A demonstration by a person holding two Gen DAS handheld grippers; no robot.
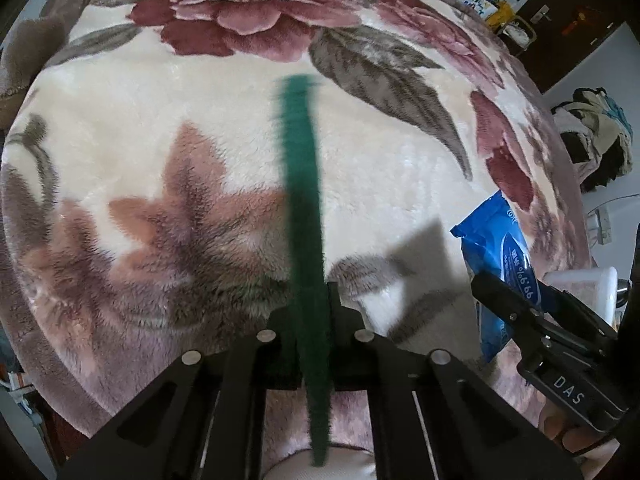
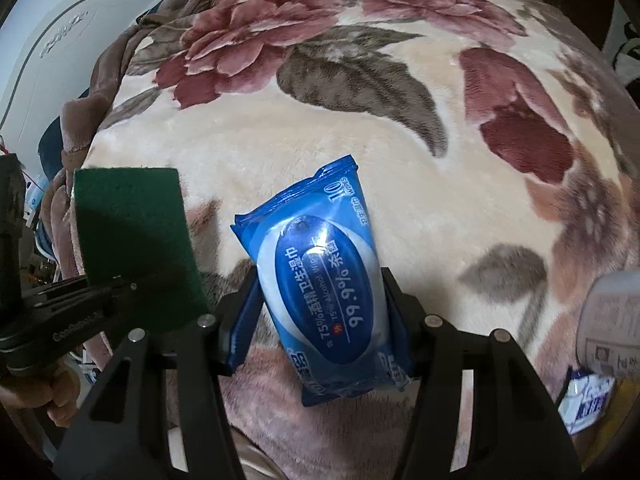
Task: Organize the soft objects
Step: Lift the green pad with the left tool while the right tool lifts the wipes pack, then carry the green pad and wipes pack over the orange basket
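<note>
A thin green scouring pad (image 1: pixel 302 208) stands edge-on between the fingers of my left gripper (image 1: pixel 310 300), which is shut on it above the floral blanket (image 1: pixel 160 120). In the right wrist view the same green pad (image 2: pixel 132 236) shows flat at the left, pinched by the left gripper (image 2: pixel 120 284). My right gripper (image 2: pixel 320 284) is shut on a blue pack of wet wipes (image 2: pixel 324 276), its fingers pressing both sides of the pack. That wipes pack (image 1: pixel 496 256) and the right gripper (image 1: pixel 516 304) appear at the right edge of the left wrist view.
The plush floral blanket (image 2: pixel 360 120) covers the whole surface. A white plastic tub (image 2: pixel 612 312) and a small printed packet (image 2: pixel 588 404) lie at the right. A pile of clothes (image 1: pixel 596 132) and a dark door (image 1: pixel 576 20) are beyond the blanket's far right edge.
</note>
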